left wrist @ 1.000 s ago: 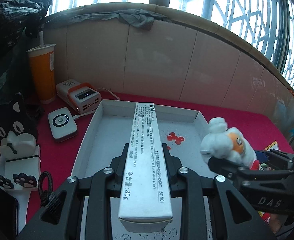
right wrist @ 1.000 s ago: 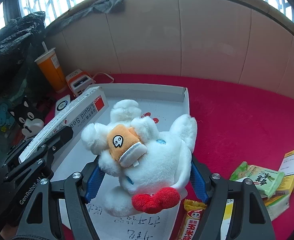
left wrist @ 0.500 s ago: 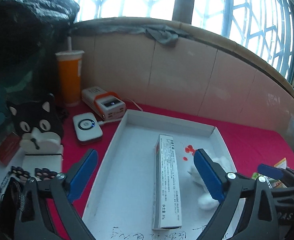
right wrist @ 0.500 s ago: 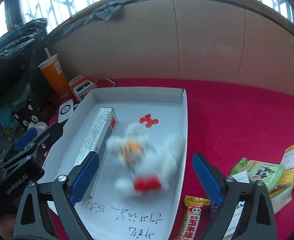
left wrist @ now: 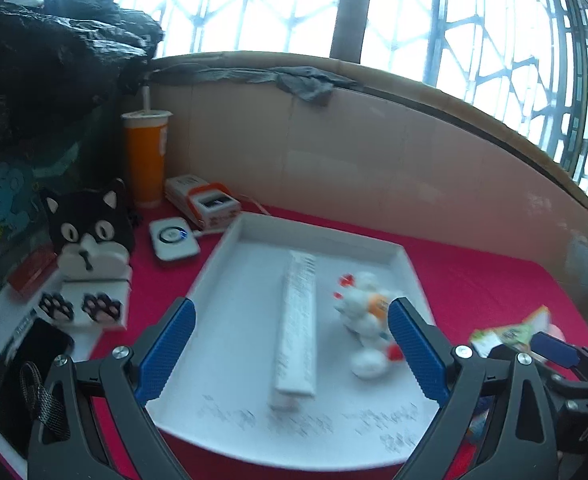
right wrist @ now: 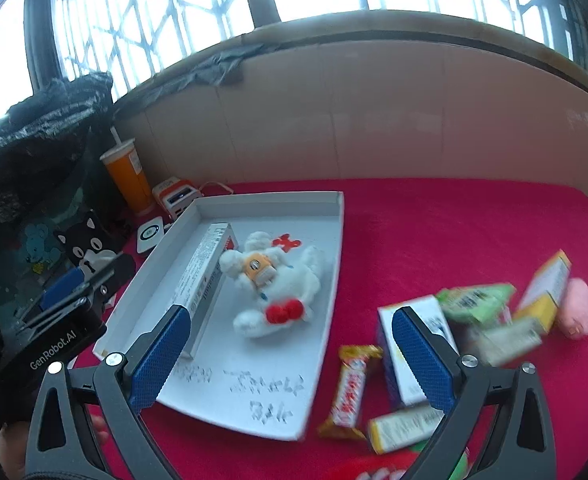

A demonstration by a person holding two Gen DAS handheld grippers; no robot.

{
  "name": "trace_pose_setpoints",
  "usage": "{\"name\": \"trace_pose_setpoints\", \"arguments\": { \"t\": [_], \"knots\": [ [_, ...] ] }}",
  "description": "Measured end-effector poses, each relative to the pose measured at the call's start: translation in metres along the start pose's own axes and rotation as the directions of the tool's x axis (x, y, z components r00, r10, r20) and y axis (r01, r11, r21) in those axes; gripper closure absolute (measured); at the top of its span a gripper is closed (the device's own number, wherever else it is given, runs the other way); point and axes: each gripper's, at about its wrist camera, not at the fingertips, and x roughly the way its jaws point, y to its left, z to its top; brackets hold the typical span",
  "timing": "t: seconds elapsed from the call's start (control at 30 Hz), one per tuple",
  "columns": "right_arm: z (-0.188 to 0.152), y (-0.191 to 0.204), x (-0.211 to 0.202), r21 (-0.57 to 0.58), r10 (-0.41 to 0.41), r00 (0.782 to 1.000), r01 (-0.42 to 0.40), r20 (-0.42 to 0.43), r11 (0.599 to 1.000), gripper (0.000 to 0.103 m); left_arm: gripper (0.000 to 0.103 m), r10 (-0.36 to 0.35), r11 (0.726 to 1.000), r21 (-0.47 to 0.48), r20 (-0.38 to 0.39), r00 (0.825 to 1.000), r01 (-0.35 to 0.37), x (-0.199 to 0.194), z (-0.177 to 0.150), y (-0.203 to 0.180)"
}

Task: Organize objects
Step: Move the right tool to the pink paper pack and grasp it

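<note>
A white tray (left wrist: 230,248) (right wrist: 326,280) lies on the red cloth. In it lie a long white box (left wrist: 297,320) (right wrist: 202,272) and, to its right, a white plush toy (left wrist: 368,320) (right wrist: 274,284) with an orange patch and red feet. My left gripper (left wrist: 290,352) is open and empty, held above the tray's near end. My right gripper (right wrist: 290,354) is open and empty, above the tray's near right corner. The left gripper's body also shows in the right wrist view (right wrist: 66,312), left of the tray.
Right of the tray lie several snack packs and boxes: a candy bar (right wrist: 348,390), a white-blue box (right wrist: 414,344), a green pack (right wrist: 474,300), a pink plush (right wrist: 578,308). Left stand an orange cup (left wrist: 146,156), a power bank (left wrist: 204,202), a black cat holder (left wrist: 90,248), a phone (left wrist: 30,364).
Both grippers opened: the left let go of the long box, the right let go of the plush. Both things now lie in the tray, and both grippers have drawn back and up.
</note>
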Motion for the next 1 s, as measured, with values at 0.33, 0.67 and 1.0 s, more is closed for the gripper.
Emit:
{"name": "trace_pose_setpoints", "arguments": {
  "t": [0.33, 0.67, 1.0],
  "knots": [
    [-0.029, -0.068, -0.051, 0.102, -0.053, 0.998, 0.05, 0.026, 0.994, 0.0, 0.006, -0.15, 0.981, 0.121, -0.015, 0.989, 0.151, -0.037, -0.029, -0.052],
    [-0.067, -0.122, -0.083, 0.162, -0.12, 0.992, 0.112, 0.038, 0.98, 0.0, 0.006, -0.281, 0.915, 0.255, -0.148, 0.948, 0.311, -0.033, -0.073, -0.102],
    [-0.1, -0.128, -0.059, 0.072, -0.056, 0.987, 0.067, -0.149, 0.995, 0.0, 0.006, -0.295, 0.886, 0.302, -0.219, 0.93, 0.352, -0.028, -0.099, -0.117]
  ]
}}
